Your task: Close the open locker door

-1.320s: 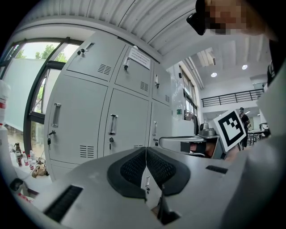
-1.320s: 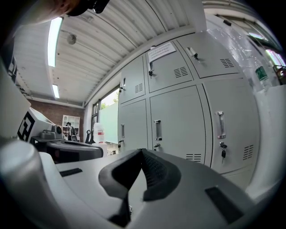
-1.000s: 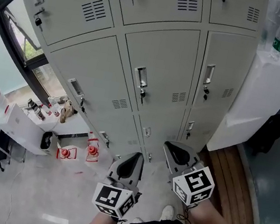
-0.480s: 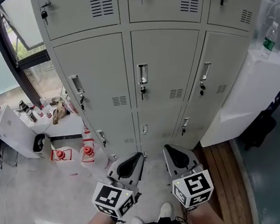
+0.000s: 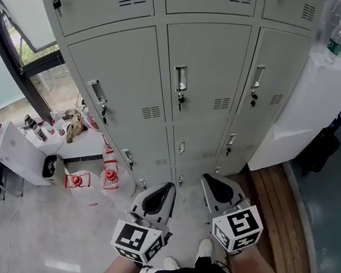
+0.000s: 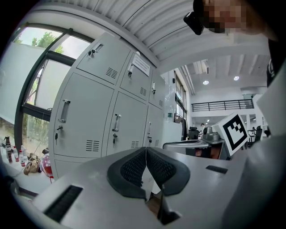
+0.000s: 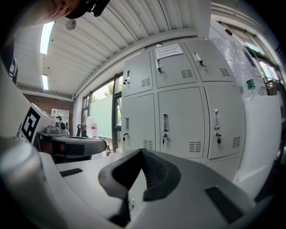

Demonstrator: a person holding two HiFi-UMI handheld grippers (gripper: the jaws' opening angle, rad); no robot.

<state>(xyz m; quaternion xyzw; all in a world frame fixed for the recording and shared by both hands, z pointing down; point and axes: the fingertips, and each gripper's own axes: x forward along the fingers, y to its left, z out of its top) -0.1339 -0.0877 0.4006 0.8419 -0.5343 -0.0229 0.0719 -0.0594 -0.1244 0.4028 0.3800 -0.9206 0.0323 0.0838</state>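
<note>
Facing the lockers (image 5: 210,61), left gripper (image 5: 163,193) and right gripper (image 5: 209,182) hover well short.

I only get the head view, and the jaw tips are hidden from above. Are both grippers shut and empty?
Observer: The left gripper has its pads together at the tips, with nothing between them.
Operator: And the right?
Observer: The right gripper is shut and empty too.
Operator: The top locker row is cut off for me. Anything there?
Observer: A paper notice is stuck on the middle top door.
</note>
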